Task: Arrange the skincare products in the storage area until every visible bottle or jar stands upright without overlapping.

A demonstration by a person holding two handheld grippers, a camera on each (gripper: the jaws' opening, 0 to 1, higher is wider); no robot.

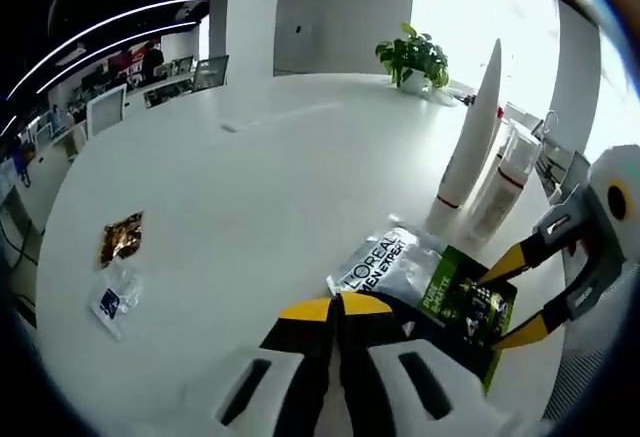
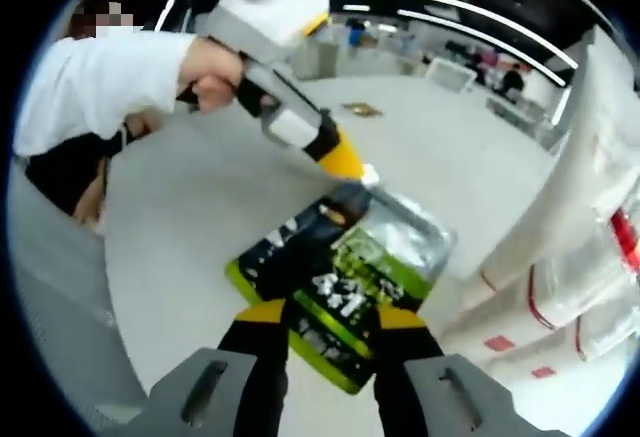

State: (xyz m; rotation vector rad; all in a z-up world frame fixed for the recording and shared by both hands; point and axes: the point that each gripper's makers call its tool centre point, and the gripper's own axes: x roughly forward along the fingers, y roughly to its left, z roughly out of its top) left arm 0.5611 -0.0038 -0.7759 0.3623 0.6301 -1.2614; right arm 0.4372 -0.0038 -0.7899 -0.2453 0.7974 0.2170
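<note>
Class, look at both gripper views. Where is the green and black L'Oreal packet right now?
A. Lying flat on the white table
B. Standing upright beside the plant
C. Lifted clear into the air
A: the packet lies flat on the white table, both grippers at its edges.

The flat silver, black and green product packet (image 1: 430, 287) is partly covered by yellow-tipped jaws. Tall white tubes (image 2: 585, 217) run past the right gripper view's edge. Two small sachets (image 1: 118, 262) are too small to read.
</note>
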